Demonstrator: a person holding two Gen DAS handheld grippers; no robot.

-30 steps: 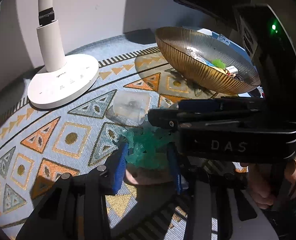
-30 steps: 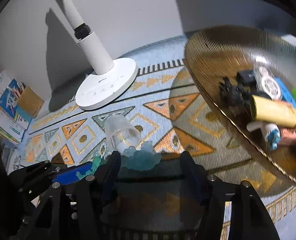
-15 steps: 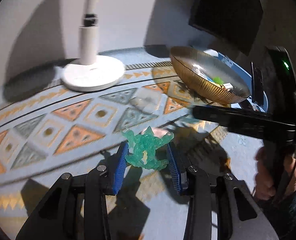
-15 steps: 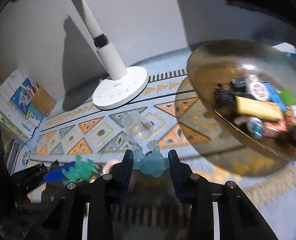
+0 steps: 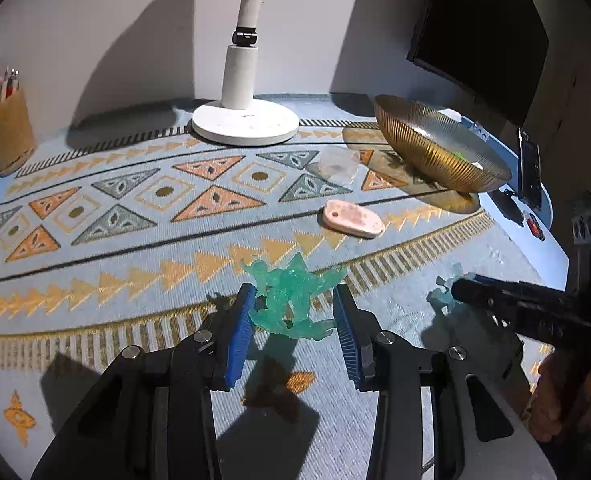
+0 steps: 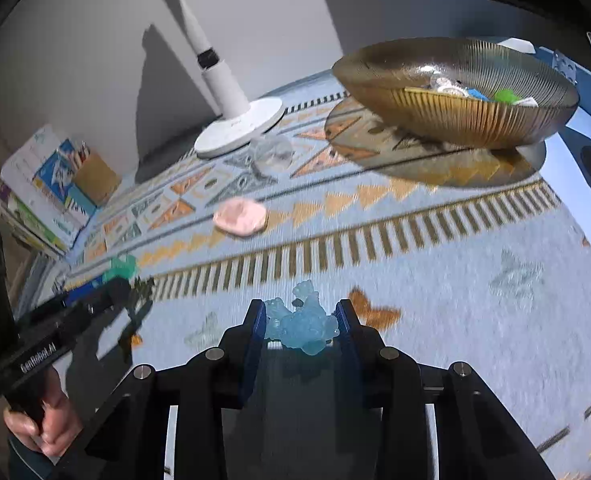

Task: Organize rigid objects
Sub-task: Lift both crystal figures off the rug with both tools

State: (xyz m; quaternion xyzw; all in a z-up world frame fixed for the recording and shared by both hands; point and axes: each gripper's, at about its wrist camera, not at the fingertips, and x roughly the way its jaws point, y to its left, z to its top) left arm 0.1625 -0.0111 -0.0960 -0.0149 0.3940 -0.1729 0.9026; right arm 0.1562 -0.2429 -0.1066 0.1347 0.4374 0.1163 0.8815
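Left gripper (image 5: 293, 312) clamps a green figure (image 5: 291, 298), right gripper (image 6: 301, 322) a blue figure (image 6: 303, 324); patterned mat (image 5: 135, 208) beneath, ribbed bowl (image 6: 455, 108) and lamp (image 5: 245, 120) ahead.

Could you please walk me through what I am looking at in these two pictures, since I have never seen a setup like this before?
There is no robot here. A person holds two hand-held grippers, and each one carries a wide-angle camera looking forward along its jaws, so each picture is one gripper's own view.

In the left wrist view, the left gripper has its blue-padded jaws around a green translucent figurine, held above the patterned mat. In the right wrist view, the right gripper grips a light blue figurine the same way.

Each gripper also shows at the edge of the other's picture.

On the mat lie a pink oval piece and a clear plastic cup on its side. A white lamp base and a gold ribbed bowl of small items stand farther back, probably where the figurines are headed.
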